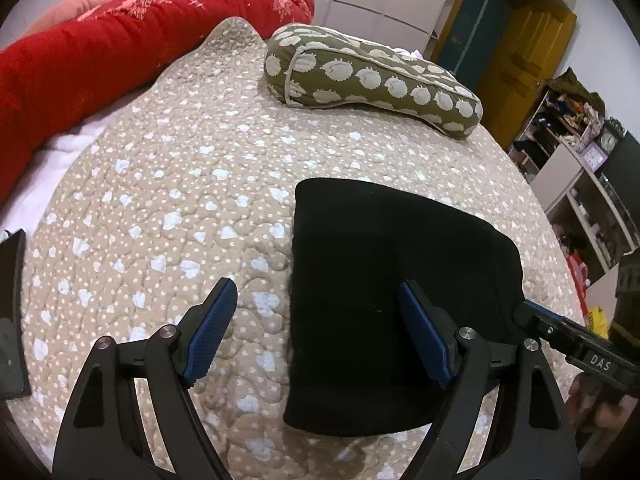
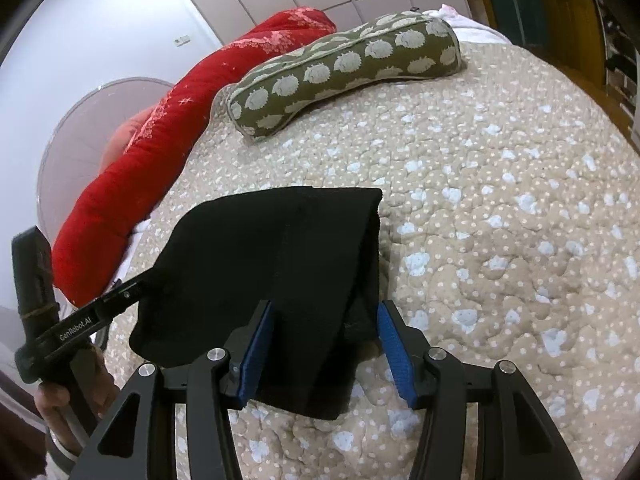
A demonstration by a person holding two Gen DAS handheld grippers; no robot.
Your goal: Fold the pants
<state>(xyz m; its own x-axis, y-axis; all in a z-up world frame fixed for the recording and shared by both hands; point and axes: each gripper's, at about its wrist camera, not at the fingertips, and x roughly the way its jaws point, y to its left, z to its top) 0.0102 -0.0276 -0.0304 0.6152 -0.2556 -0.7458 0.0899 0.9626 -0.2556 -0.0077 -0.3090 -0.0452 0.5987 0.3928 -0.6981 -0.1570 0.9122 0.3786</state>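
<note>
The black pants [image 1: 384, 280] lie folded into a compact block on the beige quilted bed cover [image 1: 180, 184]. My left gripper [image 1: 320, 336] is open, its right finger over the pants' near part and its left finger over bare quilt. In the right wrist view the pants [image 2: 272, 256] lie just ahead, and my right gripper [image 2: 326, 356] is open with its fingers to either side of the near folded end. The left gripper's tip shows in the right wrist view [image 2: 132, 292] against the pants' left edge. The right gripper's tip shows in the left wrist view [image 1: 536, 316] at the pants' right edge.
An olive pillow with pale hedgehog prints [image 1: 372, 76] and a long red bolster [image 1: 120, 52] lie at the far side of the bed. Shelves with clutter [image 1: 580, 152] and a yellow door frame [image 1: 528, 52] stand to the right. White wardrobe doors are behind.
</note>
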